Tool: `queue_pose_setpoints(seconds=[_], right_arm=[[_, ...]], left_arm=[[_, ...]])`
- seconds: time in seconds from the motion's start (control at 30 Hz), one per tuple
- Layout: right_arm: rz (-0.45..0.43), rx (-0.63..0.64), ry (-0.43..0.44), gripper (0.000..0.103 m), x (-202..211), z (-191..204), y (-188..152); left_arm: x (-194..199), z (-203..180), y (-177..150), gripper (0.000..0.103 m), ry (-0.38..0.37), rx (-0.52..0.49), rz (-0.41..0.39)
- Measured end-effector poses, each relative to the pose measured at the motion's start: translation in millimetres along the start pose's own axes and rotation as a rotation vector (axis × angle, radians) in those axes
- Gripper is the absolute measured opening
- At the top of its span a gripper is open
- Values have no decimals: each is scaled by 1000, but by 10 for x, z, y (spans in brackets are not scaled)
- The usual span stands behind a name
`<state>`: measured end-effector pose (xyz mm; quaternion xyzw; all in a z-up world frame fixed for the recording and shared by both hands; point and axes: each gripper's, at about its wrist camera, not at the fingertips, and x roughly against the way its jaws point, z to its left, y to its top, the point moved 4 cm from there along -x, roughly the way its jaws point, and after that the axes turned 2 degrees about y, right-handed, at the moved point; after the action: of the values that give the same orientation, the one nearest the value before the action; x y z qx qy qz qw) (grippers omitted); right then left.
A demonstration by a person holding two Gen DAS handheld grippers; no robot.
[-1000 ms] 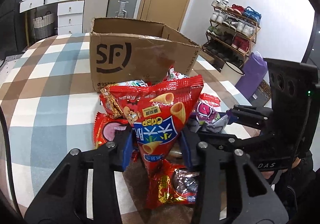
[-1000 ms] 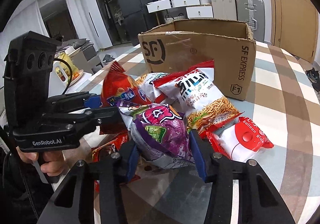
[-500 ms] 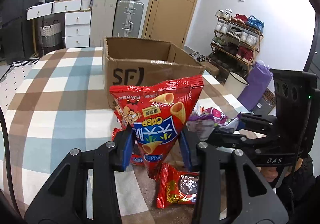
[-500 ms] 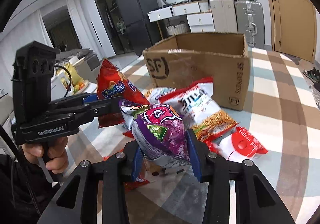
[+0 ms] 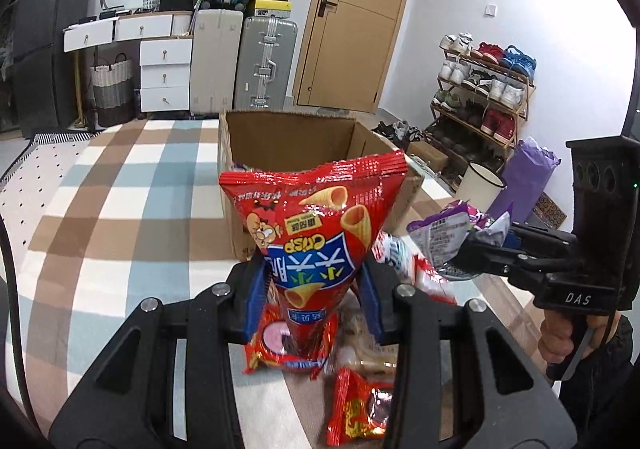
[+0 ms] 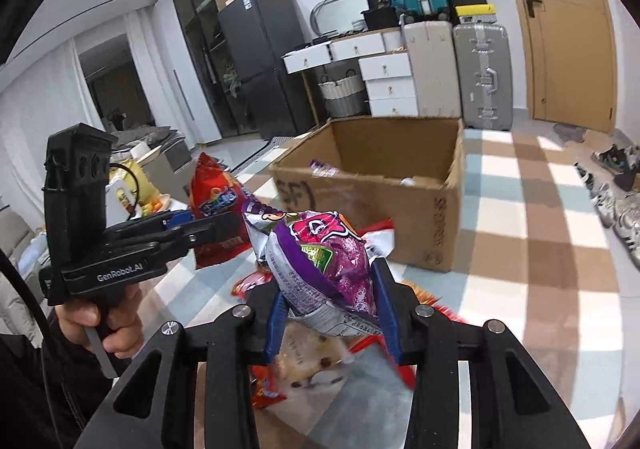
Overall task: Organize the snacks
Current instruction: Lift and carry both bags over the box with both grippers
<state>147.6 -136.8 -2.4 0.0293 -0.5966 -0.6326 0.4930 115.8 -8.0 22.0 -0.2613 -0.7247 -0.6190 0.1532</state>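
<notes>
- The left claw (image 5: 310,291) is clenched on the red cone-snack bag (image 5: 316,225), held upright above the desk (image 5: 100,217).
- The right claw (image 6: 330,313) grips the purple bag (image 6: 320,261).
- The open cardboard box (image 6: 436,217) stands just ahead of both claws.
- To do this well, I would carry each bag over the near rim before letting go, one at a time, so neither snags the wall.
- More packets (image 5: 362,407) lie beneath the claws.

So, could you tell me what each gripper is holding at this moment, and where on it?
The left gripper pinches the red cone-snack bag at its narrow lower end; the right gripper clamps the purple snack bag across its lower body.
</notes>
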Motion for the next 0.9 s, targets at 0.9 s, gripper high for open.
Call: queue_pose_setpoints(seconds=[0.9], right_arm=[[-40, -19, -25, 40, -131, -183, 825]], left_arm=[[-419, 179, 937, 37, 29, -19, -33]])
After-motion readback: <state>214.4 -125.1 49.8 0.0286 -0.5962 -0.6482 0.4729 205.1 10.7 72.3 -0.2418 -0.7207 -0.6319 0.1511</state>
